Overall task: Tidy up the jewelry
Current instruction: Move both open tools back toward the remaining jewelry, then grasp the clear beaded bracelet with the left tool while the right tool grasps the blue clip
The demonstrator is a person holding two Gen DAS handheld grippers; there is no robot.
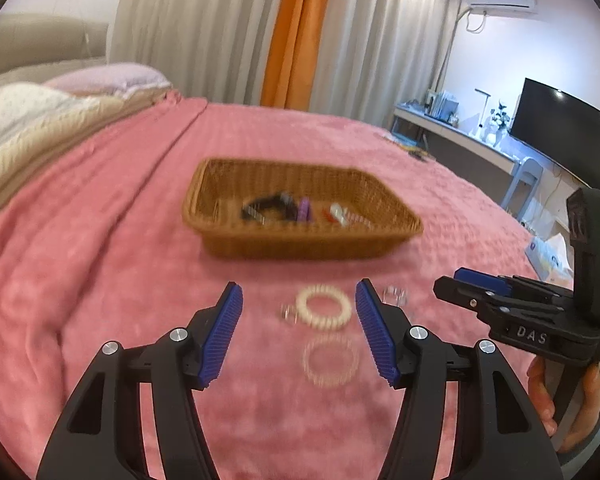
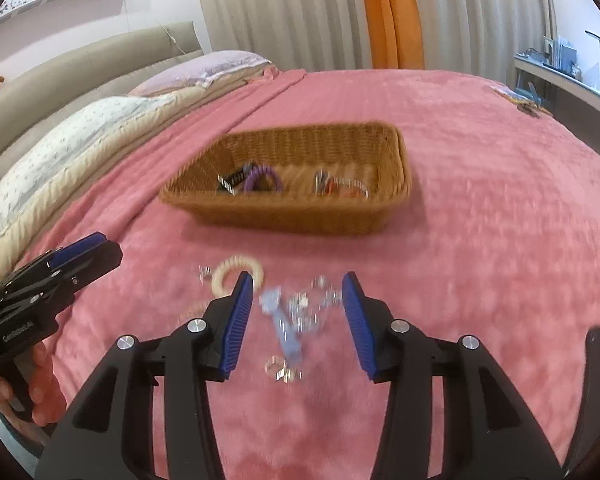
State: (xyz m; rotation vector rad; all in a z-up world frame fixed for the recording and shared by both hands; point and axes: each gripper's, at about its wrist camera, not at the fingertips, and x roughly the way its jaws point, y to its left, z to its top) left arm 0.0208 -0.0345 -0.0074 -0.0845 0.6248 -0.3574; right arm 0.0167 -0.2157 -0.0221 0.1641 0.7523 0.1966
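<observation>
We see a pink bedspread [image 1: 100,280] with a wicker basket [image 1: 300,246] resting on it, already holding several pieces: a dark band, a purple coil and some reddish bits. We judge the sorting to be partway done, with the next pickup about to begin.

The left gripper [image 1: 299,300] hovers with its blue pads spread wide and nothing between them. A cream coil bracelet [image 1: 323,306] lies on the blanket framed between the 2 tips, with a clear coil ring [image 1: 331,363] just nearer to us and a small metal piece [image 1: 287,313] beside it.

The right gripper [image 2: 298,294] is likewise wide apart and empty. Framed between its tips lies a blurred cluster of silvery and pale blue trinkets [image 2: 296,312], and 2 small rings [image 2: 282,370] lie nearer the camera.

Both frames are motion-blurred. We judge that the next move calls for lowering 1 gripper onto its piece, closing gently, then carrying it to the basket beyond.
</observation>
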